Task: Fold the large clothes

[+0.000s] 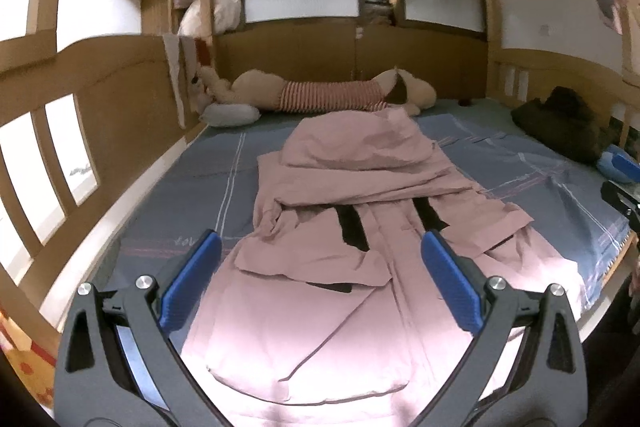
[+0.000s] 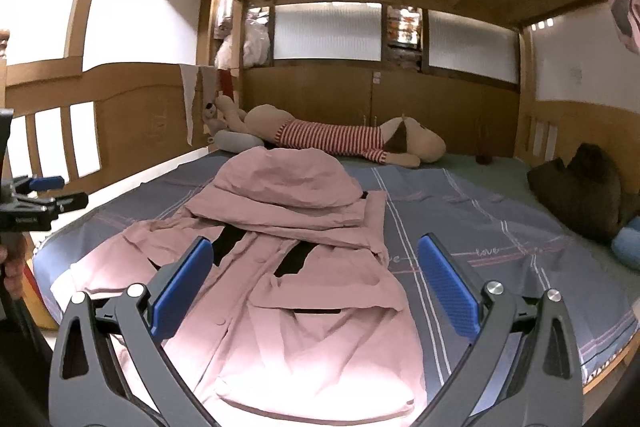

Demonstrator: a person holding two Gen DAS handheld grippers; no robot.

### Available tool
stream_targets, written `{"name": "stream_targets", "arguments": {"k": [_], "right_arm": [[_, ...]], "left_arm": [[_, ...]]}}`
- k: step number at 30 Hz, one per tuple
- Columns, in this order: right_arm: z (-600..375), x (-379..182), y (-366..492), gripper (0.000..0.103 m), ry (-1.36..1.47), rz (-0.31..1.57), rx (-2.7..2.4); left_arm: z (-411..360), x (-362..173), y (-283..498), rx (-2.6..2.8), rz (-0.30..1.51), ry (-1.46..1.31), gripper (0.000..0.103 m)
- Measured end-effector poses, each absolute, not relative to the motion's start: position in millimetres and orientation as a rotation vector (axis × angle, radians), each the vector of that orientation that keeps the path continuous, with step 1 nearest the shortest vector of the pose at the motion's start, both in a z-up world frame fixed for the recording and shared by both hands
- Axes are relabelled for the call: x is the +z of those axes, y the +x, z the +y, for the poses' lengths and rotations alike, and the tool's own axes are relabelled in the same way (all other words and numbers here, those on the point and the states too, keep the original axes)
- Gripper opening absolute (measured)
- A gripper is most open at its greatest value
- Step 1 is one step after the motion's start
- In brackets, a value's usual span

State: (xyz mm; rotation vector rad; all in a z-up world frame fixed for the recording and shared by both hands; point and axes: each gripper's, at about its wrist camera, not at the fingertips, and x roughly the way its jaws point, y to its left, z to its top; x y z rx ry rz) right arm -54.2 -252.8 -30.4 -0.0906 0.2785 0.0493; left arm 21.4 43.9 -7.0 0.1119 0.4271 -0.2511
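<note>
Pink hooded coat (image 1: 320, 247) lying front-up and lengthwise on the blue bedsheet (image 1: 180, 187) of a wooden bunk bed, hood toward the striped plush dog (image 1: 328, 95), sleeves apparently already drawn across the chest. Left gripper (image 1: 320, 291) and right gripper (image 2: 316, 291) hover above the hem end, fingers spread and empty. Probable step: between folds. The next move likely calls for pinching the hem corners and carrying them toward the hood, keeping the layers aligned.

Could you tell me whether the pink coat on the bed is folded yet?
Partly: the pink coat has its sleeves across the chest, body still full length.
</note>
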Motion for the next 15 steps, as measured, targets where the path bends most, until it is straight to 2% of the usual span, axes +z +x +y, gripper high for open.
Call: {"name": "stream_targets", "arguments": {"k": [10, 15], "right_arm": [[-203.6, -36.4, -113.9, 0.102, -0.444, 0.169, 0.115], [-182.7, -83.3, -139.4, 0.102, -0.759, 0.189, 0.121]], "left_arm": [[51.2, -15.5, -30.2, -0.337, 0.369, 0.340, 0.101], [51.8, -54.9, -62.3, -0.370, 0.354, 0.586, 0.101]]}}
